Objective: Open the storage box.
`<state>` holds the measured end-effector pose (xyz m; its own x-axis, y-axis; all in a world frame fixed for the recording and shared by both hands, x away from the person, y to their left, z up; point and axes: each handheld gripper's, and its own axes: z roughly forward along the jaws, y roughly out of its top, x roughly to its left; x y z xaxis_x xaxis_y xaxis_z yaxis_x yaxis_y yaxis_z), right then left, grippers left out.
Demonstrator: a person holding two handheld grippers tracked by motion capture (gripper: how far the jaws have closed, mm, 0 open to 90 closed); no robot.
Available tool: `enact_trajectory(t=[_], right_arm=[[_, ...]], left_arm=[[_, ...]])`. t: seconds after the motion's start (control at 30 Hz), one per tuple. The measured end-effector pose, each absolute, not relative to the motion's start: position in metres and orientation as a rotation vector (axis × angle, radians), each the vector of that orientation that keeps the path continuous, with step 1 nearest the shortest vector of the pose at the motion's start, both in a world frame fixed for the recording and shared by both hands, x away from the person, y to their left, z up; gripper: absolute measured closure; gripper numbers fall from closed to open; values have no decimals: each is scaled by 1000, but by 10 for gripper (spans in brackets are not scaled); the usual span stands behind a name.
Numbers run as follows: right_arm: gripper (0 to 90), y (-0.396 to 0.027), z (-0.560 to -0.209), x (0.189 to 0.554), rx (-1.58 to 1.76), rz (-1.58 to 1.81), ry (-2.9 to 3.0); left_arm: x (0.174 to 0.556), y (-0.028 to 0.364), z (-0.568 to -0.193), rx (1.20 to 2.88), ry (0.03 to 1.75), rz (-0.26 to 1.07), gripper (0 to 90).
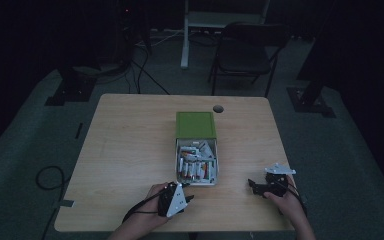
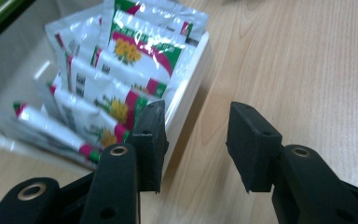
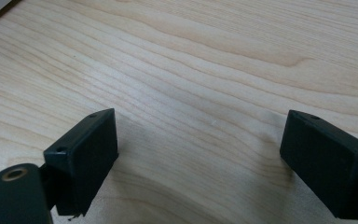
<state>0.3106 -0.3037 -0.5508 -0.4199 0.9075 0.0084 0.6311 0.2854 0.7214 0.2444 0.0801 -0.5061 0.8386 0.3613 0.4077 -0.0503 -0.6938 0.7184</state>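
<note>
**Left gripper closing in on the sachet drawer**

The white drawer (image 1: 196,165) stands pulled out of its green box (image 1: 195,124) near the middle of the wooden table (image 1: 130,150), its open tray facing the person. It is packed with sachets (image 2: 121,70), glossy white foil packets printed with a yellow flower and red and green bands, leaning on one another in a loose, slanted row (a few look slumped rather than filed). Pulled out this far, the tray leaves the packets reachable from the near side, which is probably why the left gripper (image 2: 193,135) sits at the drawer's near left corner.

In the left gripper view its jaws are partly open with nothing between them but bare wood; one finger (image 2: 150,140) lies just beside the drawer's white wall, and whether it touches is unclear. The angle suggests an approach to the nearest packets or to the drawer's edge.

The right gripper (image 1: 260,187) rests well apart, off to the drawer's right, jaws spread wide over bare table and holding nothing, seemingly parked out of the way.
</note>
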Motion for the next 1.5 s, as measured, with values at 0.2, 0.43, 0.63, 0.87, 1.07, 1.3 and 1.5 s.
enact_trajectory(t=[0.2,0.43,0.63,0.87,1.07,1.3,1.5], right_arm=[[108,-304,-551,311,1383,926,2155],[108,-304,-551,311,1382,926,2155],[108,-304,-551,311,1383,926,2155],[108,-304,-551,311,1383,926,2155],[108,-304,-551,311,1383,926,2155],[108,-304,-551,311,1382,926,2155],[108,-304,-551,311,1382,926,2155]], left_arm=[[246,98,-513,2236,298,683,581],[251,118,-520,2233,383,700,581],[256,137,-523,2195,479,688,581],[265,156,-524,2174,580,703,581],[272,167,-530,2144,667,674,582],[280,181,-531,2108,744,657,558],[285,194,-537,2091,814,633,522]])
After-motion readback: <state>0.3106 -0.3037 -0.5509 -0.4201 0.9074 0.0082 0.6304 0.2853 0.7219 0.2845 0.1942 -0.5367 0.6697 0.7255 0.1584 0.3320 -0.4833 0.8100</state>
